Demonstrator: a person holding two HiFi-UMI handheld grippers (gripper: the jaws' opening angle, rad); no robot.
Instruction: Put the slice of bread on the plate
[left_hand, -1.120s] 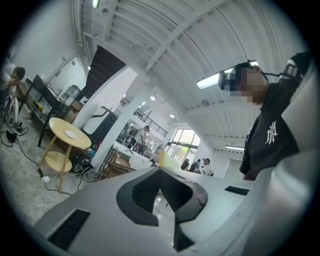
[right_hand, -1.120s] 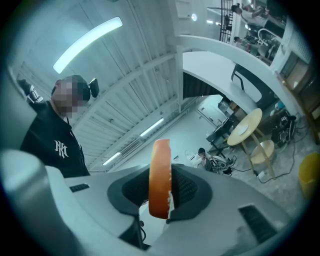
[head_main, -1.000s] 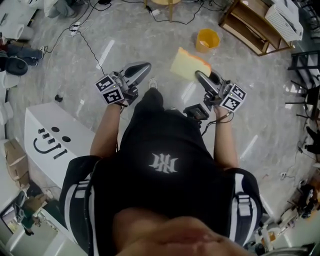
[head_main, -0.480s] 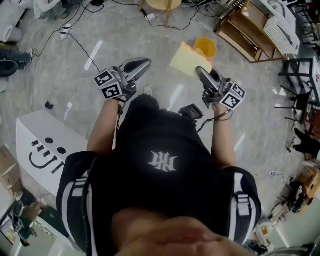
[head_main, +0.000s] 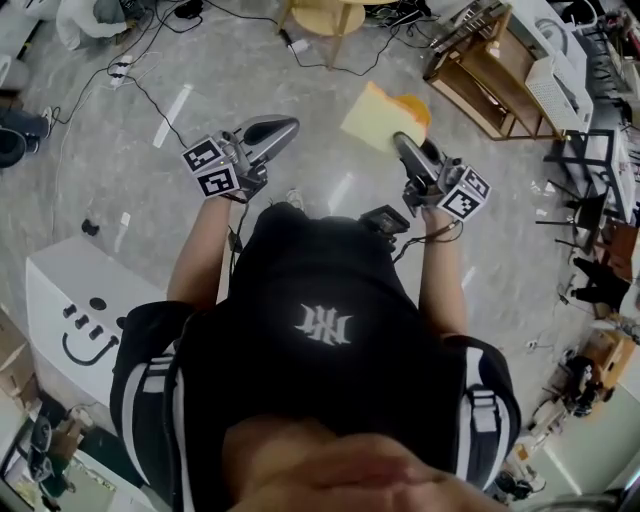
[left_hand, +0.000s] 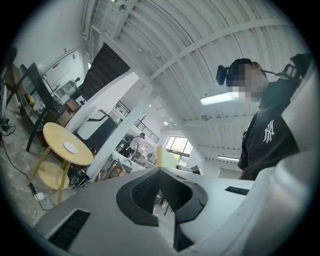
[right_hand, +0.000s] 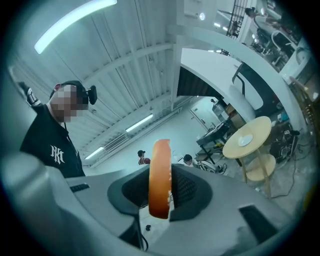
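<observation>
A slice of bread, pale with an orange-brown crust, stands out ahead of my right gripper, which is shut on its near edge. In the right gripper view the slice shows edge-on, upright between the dark pads. My left gripper is held level beside it at the left, shut, with nothing in it; its pads meet at the tip. A small white plate lies on a round yellow table ahead; the same plate also shows in the left gripper view.
The round table's top shows at the upper edge of the head view. A yellow tub stands on the floor behind the bread. A wooden shelf is at upper right, a white box at left, and cables cross the floor.
Both grippers and the person have moved forward over the floor. The round table has come into view at the top, and the yellow tub is now partly hidden behind the bread.
</observation>
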